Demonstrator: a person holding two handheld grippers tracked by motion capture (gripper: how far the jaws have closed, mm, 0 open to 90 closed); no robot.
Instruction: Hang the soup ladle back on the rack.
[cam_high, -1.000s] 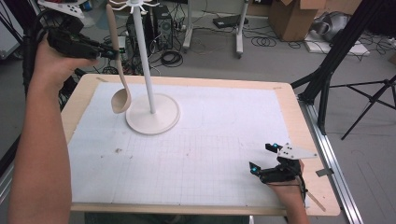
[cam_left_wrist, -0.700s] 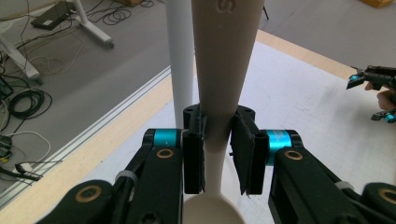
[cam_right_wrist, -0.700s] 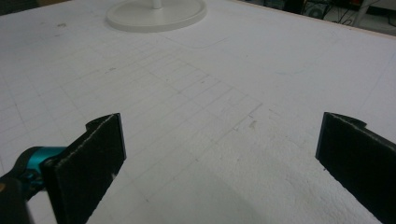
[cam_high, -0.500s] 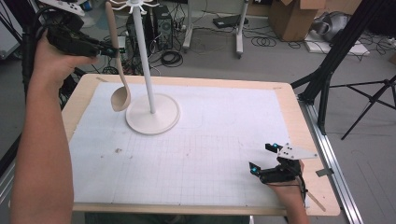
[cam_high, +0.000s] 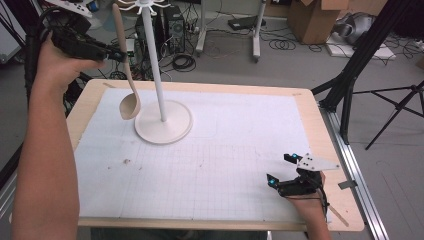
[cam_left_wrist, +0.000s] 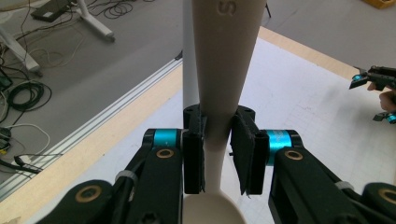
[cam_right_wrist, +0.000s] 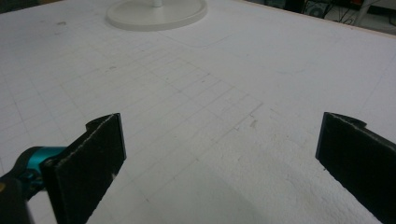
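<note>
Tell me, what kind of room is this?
Probably a lab or workshop, not a kitchen. A gridded work table stands among tangled cables on the floor, cardboard boxes and black tripod legs.

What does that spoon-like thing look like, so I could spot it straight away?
Find the tall white stand on the table's far left. Just left of its pole, the left gripper clamps a beige ladle, hanging bowl down above the sheet. It is the one curved, tan utensil there.
</note>
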